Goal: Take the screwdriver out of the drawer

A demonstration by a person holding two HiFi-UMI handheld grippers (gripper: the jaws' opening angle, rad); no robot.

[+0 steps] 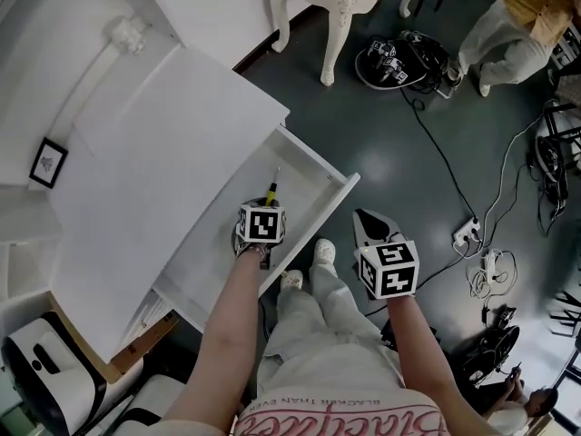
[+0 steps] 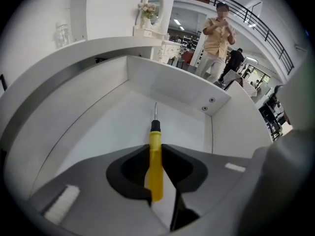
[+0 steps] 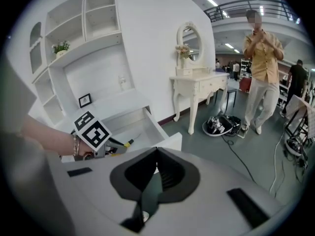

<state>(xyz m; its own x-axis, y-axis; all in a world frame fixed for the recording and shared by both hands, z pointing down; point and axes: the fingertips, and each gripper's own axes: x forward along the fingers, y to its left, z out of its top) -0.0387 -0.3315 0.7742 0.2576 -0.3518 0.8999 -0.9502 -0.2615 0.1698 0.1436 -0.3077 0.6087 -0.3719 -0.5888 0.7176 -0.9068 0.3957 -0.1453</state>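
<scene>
Screwdriver [image 2: 155, 167] is inside the open white drawer [image 2: 108, 132], its yellow handle running straight between the jaws of the left gripper [image 2: 155, 147] and its black collar and thin metal shaft pointing away toward the drawer's far wall. The jaws are closed onto the handle, one tip pressing on each side, with the handle's butt end reaching back into the gap behind them. Whether the tool rests on the drawer floor or is just clear of it cannot be told. From the head view the left arm reaches down into the drawer, which is pulled out from under a white desk top [image 1: 163, 143], and the tool's tip pokes out past the marker cube. The right gripper [image 3: 157, 151] hangs over the dark floor [image 1: 427, 134] just outside the drawer front, apart from it – its jaws are together with nothing between them. A small framed picture [image 1: 47, 163] stands at the back of the desk. Further off, a white dressing table [image 3: 199, 85] with an oval mirror stands against the wall, and a person in a yellow shirt [image 3: 264, 53] stands near cables on the floor.
</scene>
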